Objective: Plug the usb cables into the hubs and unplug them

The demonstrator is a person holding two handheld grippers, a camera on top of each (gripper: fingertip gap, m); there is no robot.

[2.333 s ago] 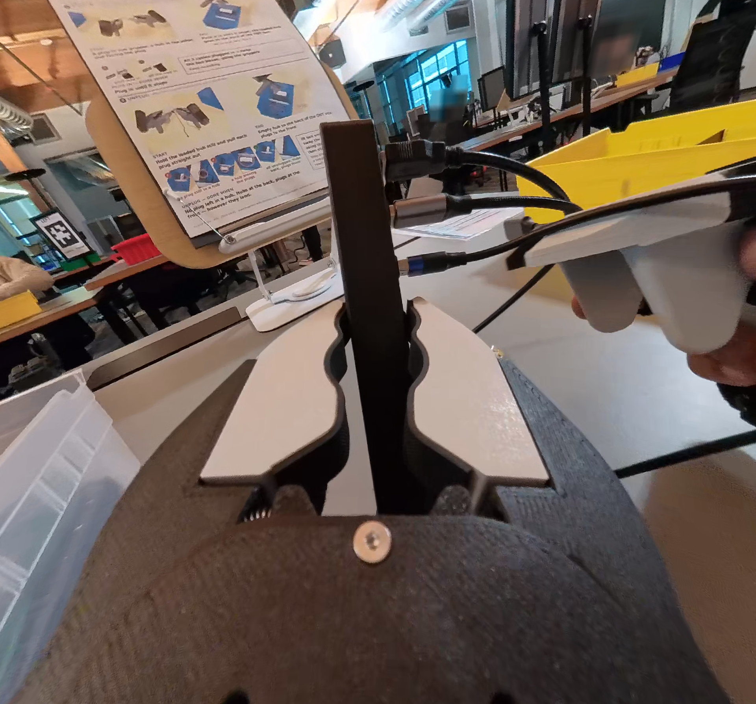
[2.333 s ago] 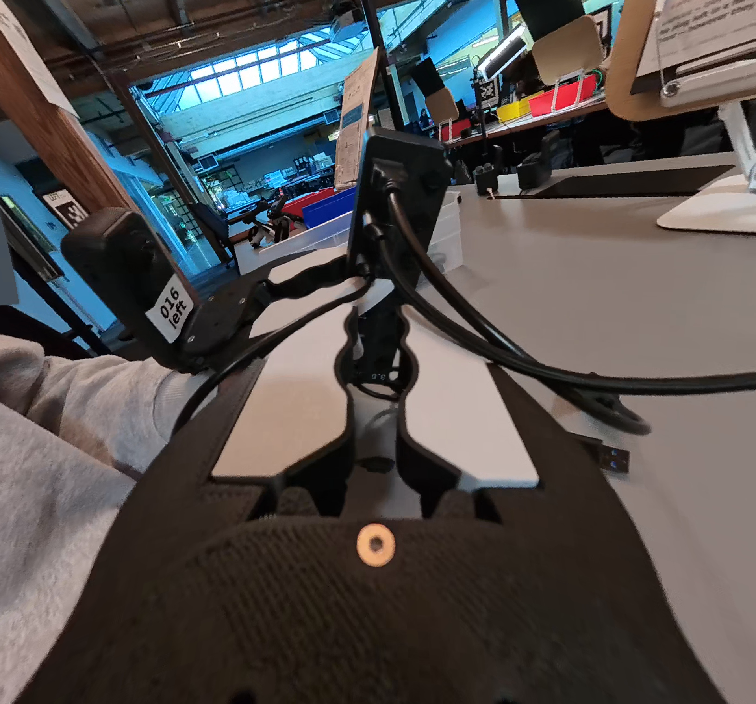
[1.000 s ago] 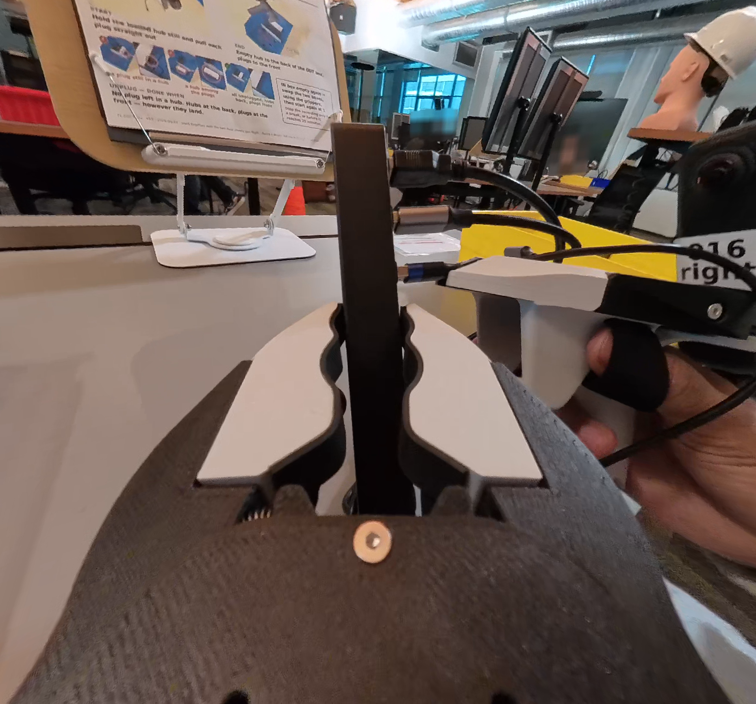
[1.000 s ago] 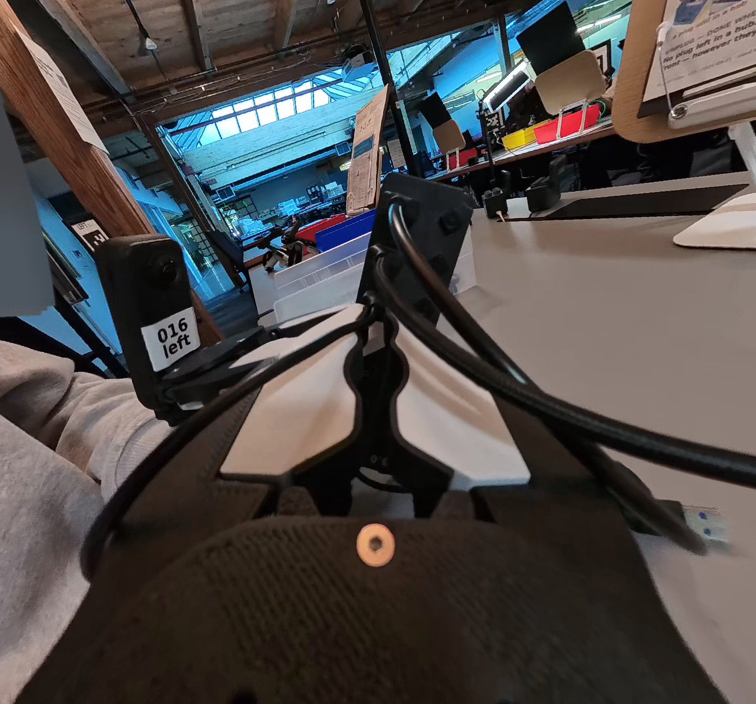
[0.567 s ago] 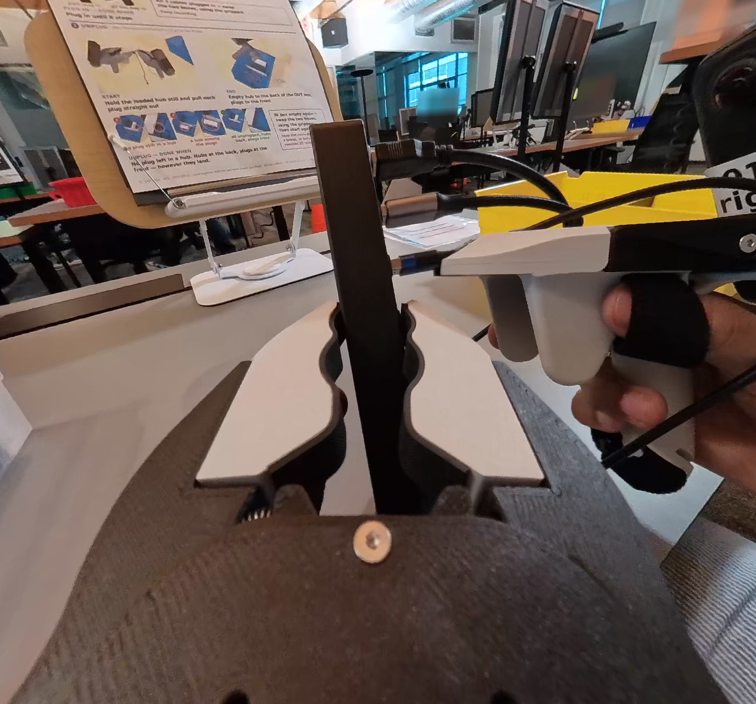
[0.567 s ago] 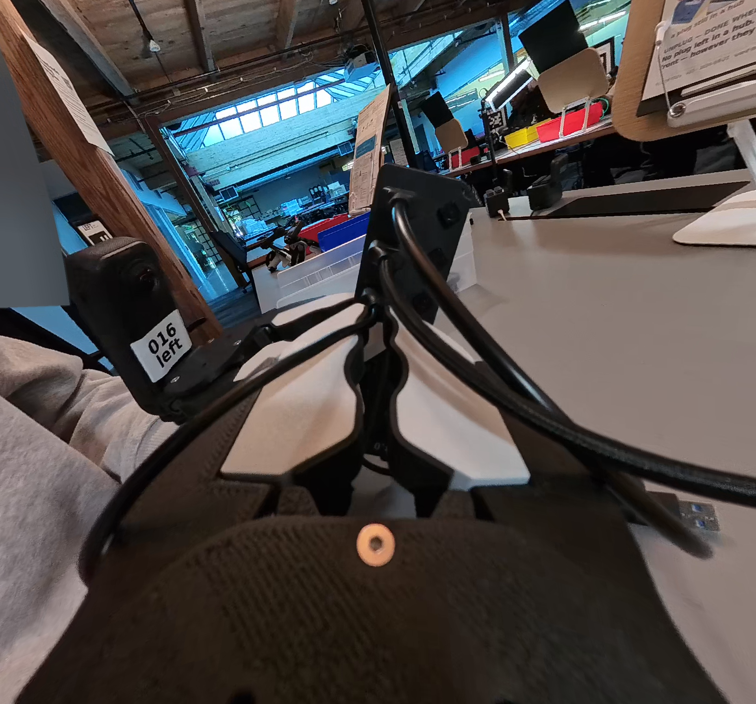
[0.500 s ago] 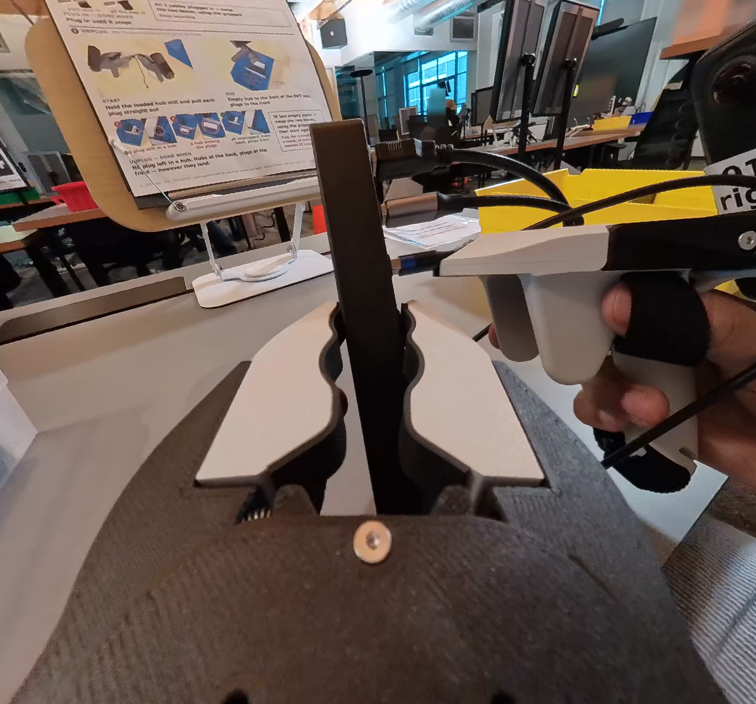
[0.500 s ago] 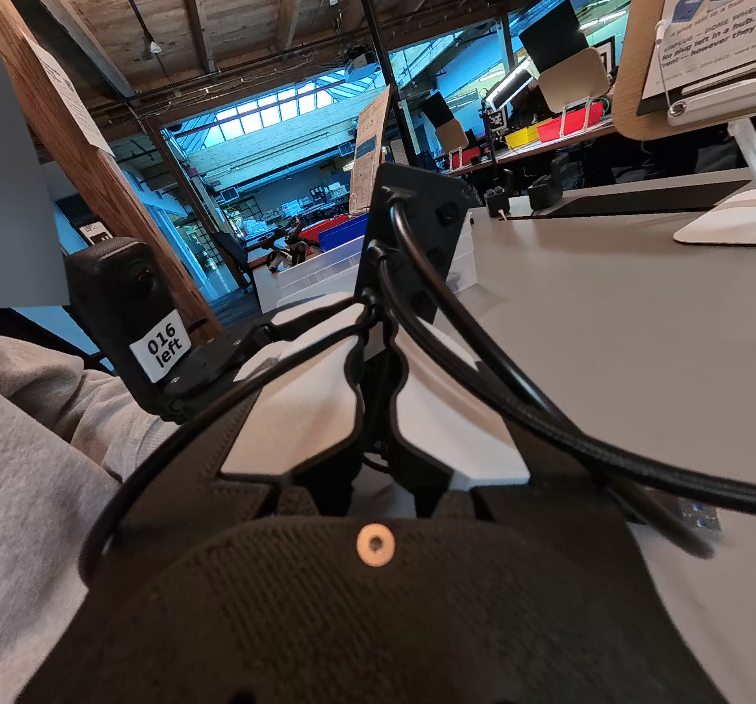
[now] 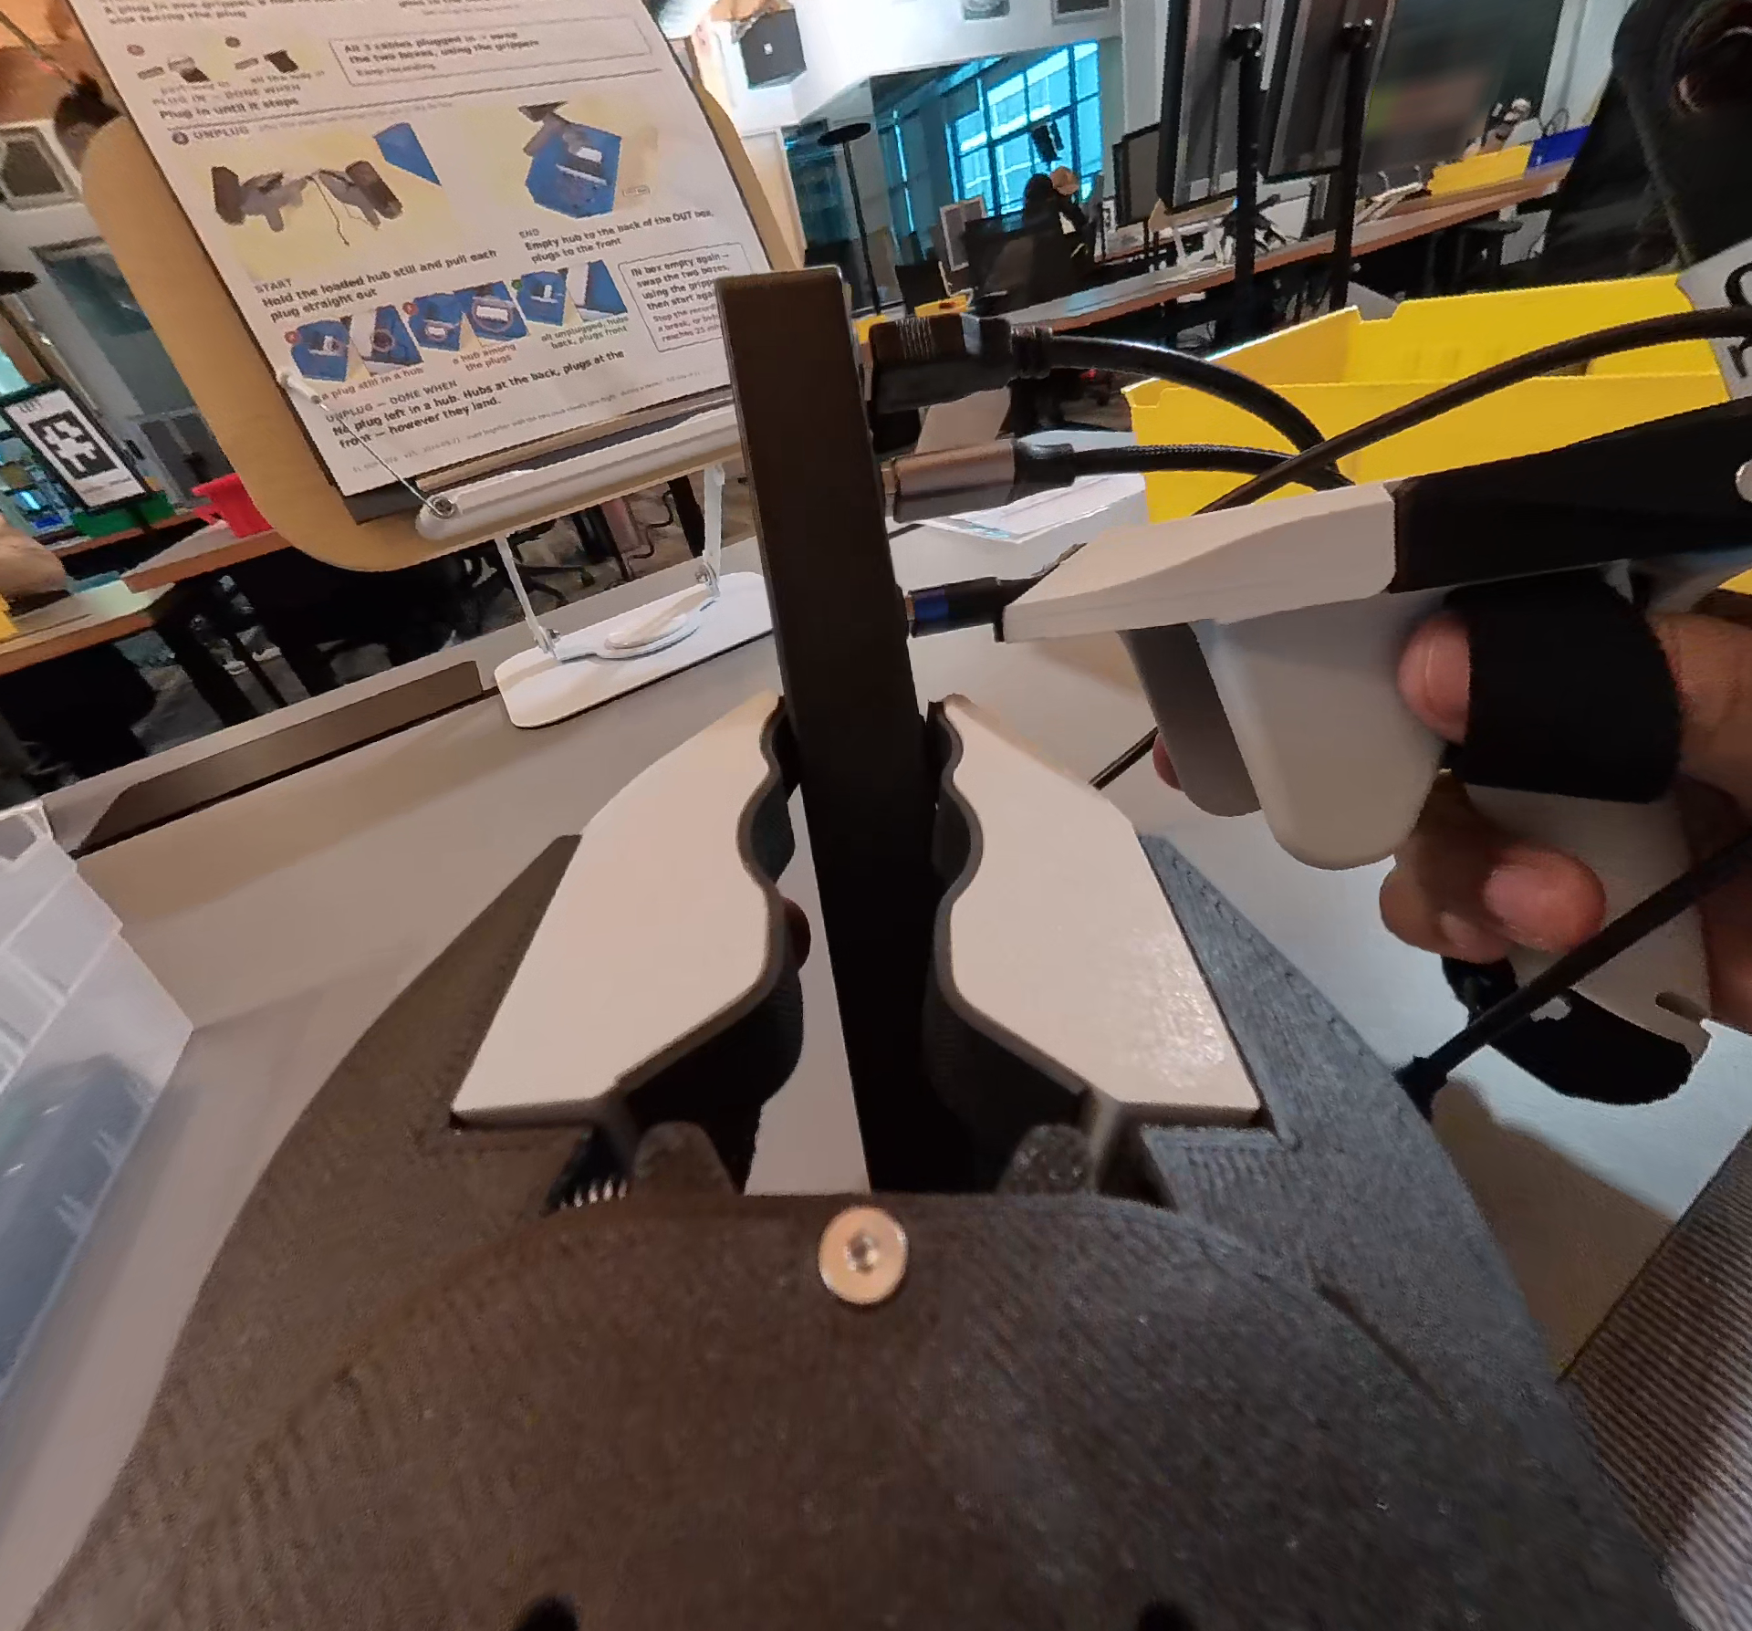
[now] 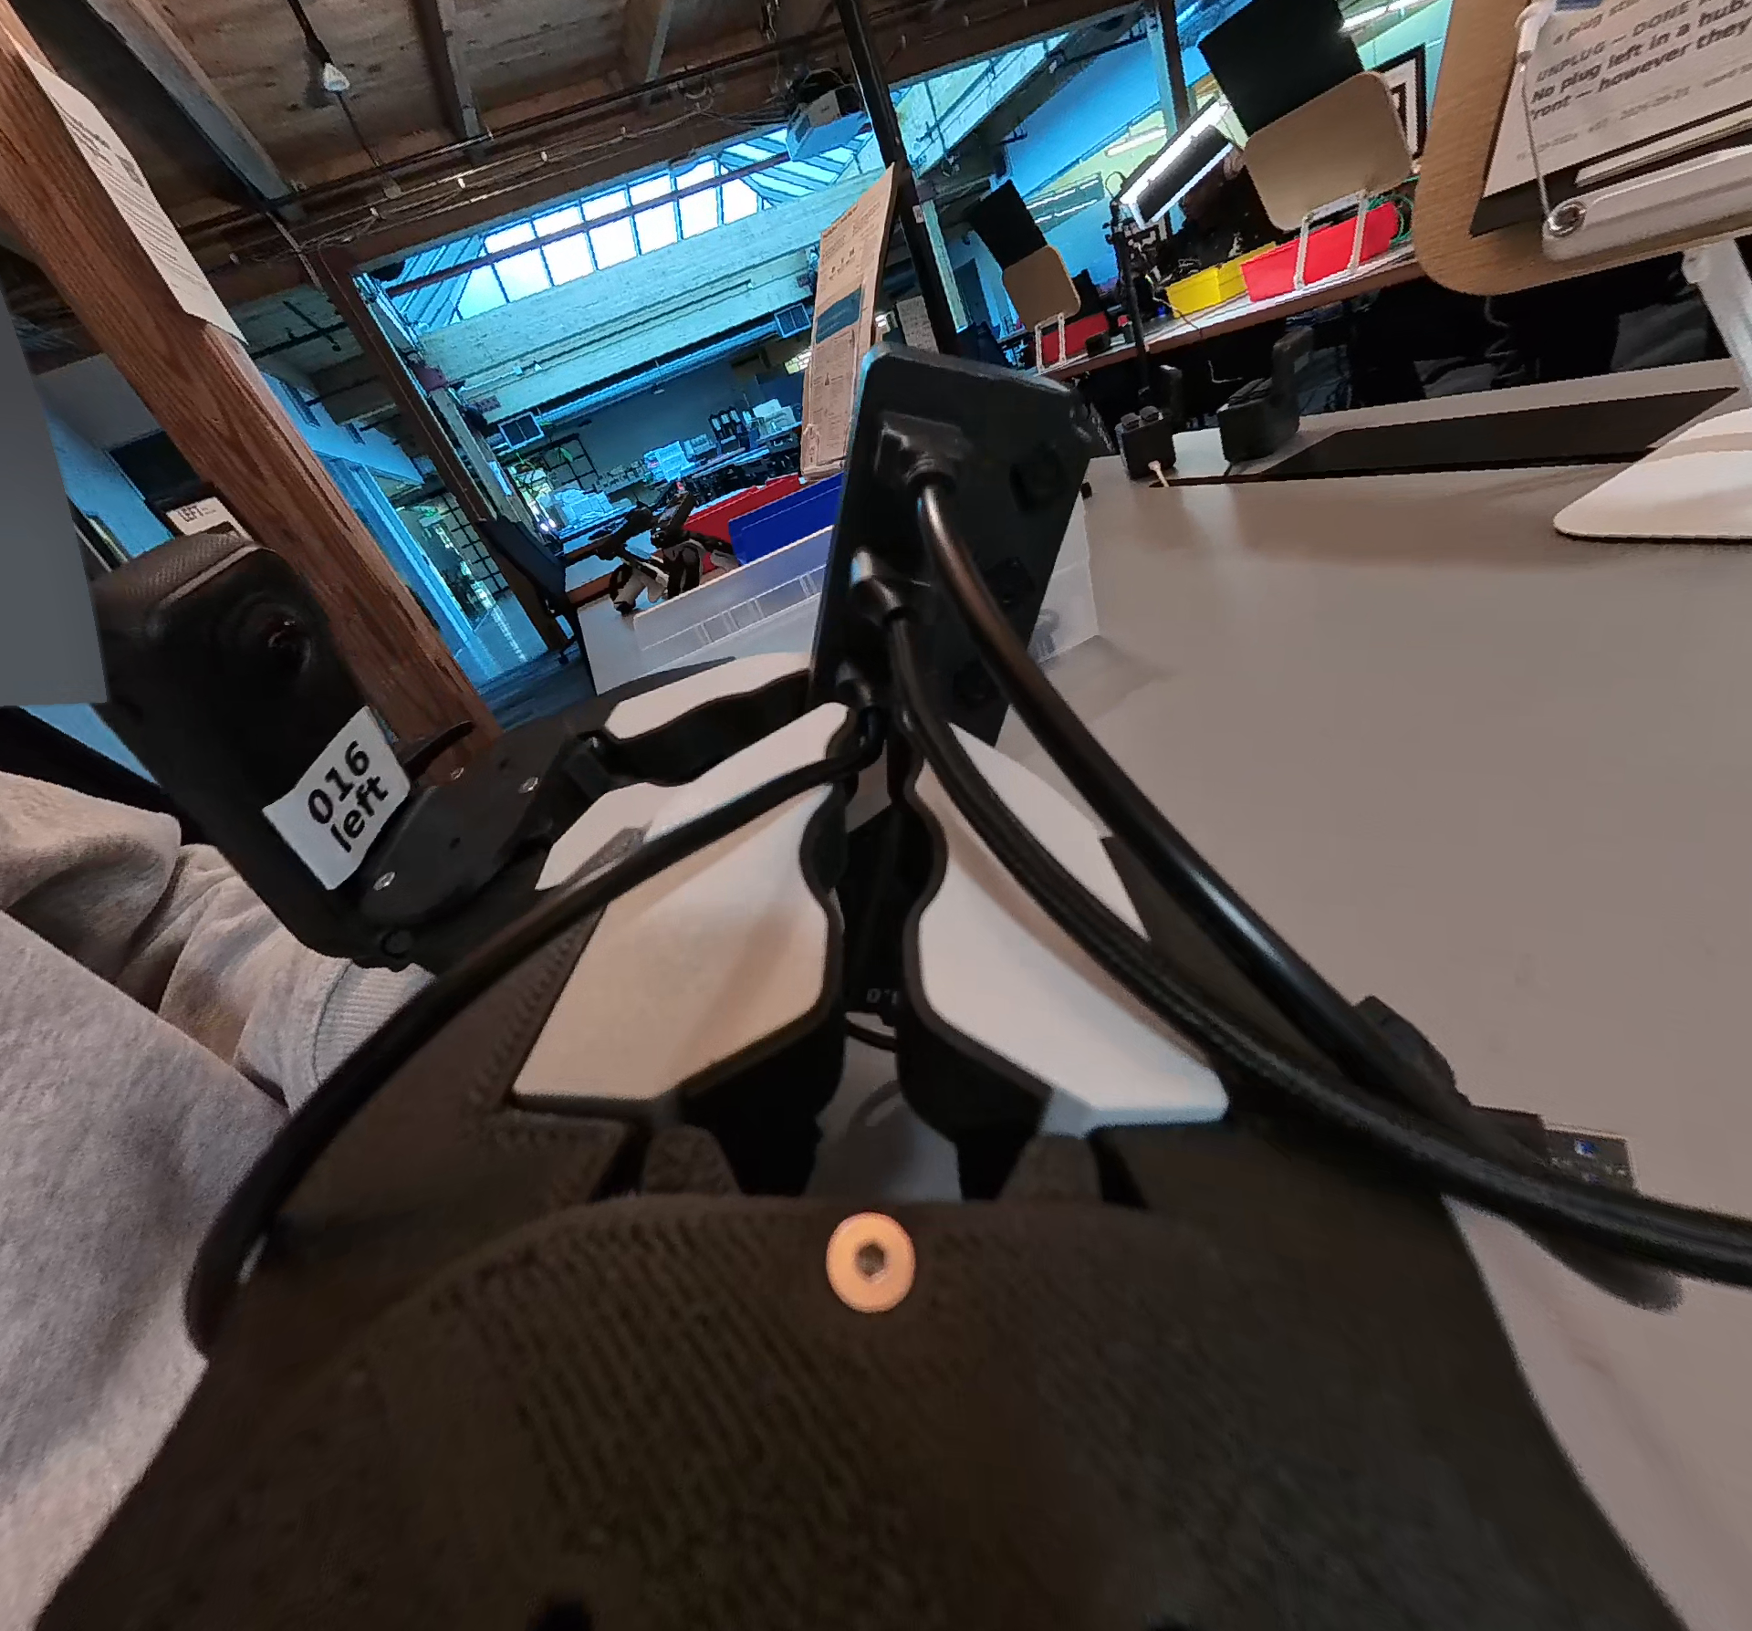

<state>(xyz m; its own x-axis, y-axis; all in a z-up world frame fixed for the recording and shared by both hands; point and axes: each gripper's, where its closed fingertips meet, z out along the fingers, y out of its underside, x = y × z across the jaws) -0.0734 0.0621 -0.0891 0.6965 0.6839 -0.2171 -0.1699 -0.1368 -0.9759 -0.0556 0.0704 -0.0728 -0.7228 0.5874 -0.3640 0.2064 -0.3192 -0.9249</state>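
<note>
My left gripper (image 9: 858, 718) is shut on the lower edge of a black hub (image 9: 815, 495), holding it upright above the grey table (image 9: 284, 874). Three cables enter the hub's right face: a black plug (image 9: 939, 367) at the top, a grey plug (image 9: 958, 476) in the middle, and a thin blue-ringed plug (image 9: 948, 611) at the bottom. My right gripper (image 10: 867, 737) is shut on this thin plug, whose tip meets the hub (image 10: 986, 467). The right gripper also shows in the left wrist view (image 9: 1195, 561). Both thick cables (image 10: 1185, 903) drape over my right finger.
An instruction sheet on a white stand (image 9: 626, 647) is at the back of the table. A yellow bin (image 9: 1422, 391) sits behind the right gripper. A clear plastic box (image 9: 57, 1064) is at the left. A loose USB plug end (image 10: 1583, 1154) lies on the table at the right. My two grippers' fingertips are within a few centimetres of each other.
Both grippers kept their holds. The left gripper has swung left and tilted with the hub, bringing the clear box into view. The right gripper followed with the thin plug.
</note>
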